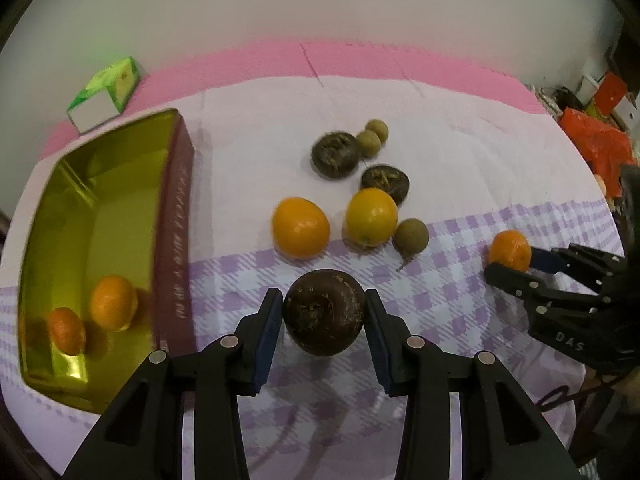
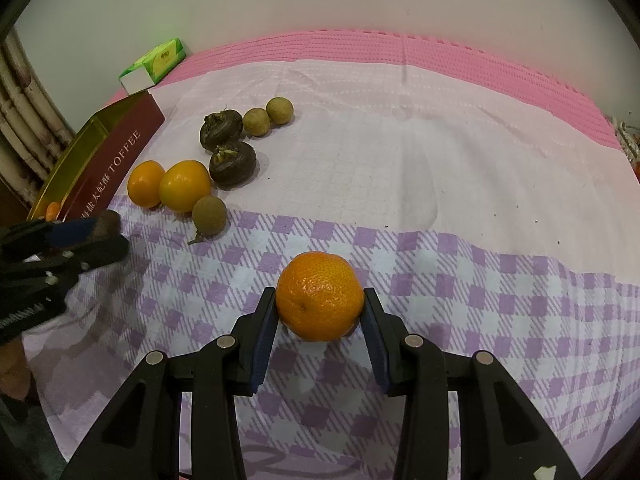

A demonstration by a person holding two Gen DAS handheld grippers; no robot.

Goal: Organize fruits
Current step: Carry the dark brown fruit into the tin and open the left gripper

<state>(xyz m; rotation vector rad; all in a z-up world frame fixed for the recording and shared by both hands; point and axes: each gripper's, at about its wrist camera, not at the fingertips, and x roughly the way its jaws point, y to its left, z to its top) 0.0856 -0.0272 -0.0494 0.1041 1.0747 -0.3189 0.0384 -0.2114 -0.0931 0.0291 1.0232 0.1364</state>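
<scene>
The left gripper (image 1: 324, 314) pinches a dark brown round water chestnut (image 1: 324, 312) between its blue pads, just above the purple-checked cloth (image 1: 440, 300). The right gripper (image 2: 320, 308) clamps a small orange mandarin (image 2: 319, 295) the same way, over the same cloth. Beyond them, two yellow-orange citrus fruits (image 1: 301, 227), two more dark chestnuts (image 1: 335, 154) and three tan longans (image 1: 412, 235) lie clustered on the cloth. To the left stands a gold-lined maroon toffee tin (image 1: 176, 216), holding two mandarins (image 1: 113, 302). A green carton (image 1: 106, 92) rests behind it.
</scene>
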